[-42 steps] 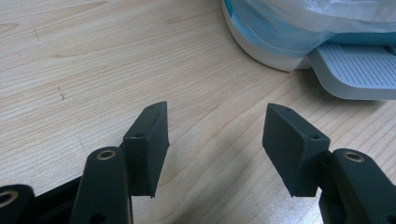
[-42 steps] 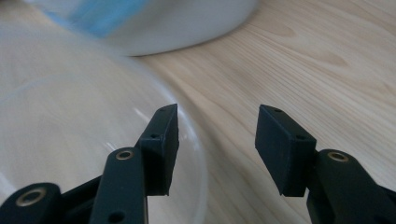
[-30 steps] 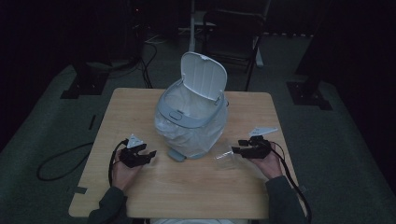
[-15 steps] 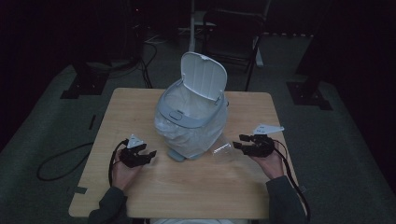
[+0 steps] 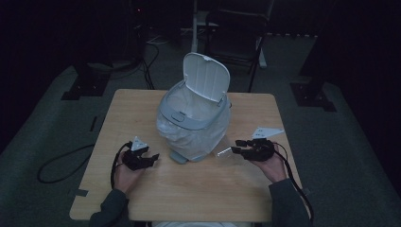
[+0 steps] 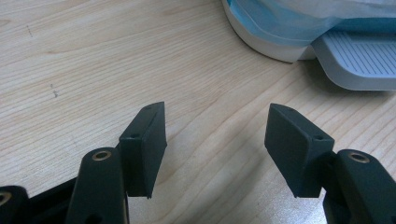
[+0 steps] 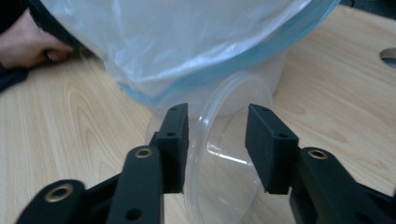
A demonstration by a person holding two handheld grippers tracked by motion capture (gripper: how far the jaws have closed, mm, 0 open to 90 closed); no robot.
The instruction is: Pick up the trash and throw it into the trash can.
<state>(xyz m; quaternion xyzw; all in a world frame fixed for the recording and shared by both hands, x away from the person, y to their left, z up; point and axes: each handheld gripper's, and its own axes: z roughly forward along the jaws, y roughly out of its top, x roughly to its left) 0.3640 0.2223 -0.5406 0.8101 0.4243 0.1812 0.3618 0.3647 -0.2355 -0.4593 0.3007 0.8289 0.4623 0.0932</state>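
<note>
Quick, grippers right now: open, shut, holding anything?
Left gripper: open, nothing between its jaws, over bare table.
Right gripper: jaws apart around the rim of a clear plastic cup; whether they grip it cannot be told.

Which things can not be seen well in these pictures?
- Inside of the bin: high view, the plastic bag covers it.
- Bottom of the clear cup: right gripper view, the right gripper and the picture edge cut it off.
- Pedal: left gripper view, cut off at the right edge.
- Whether the right gripper's jaws touch the cup: cannot tell.
</note>
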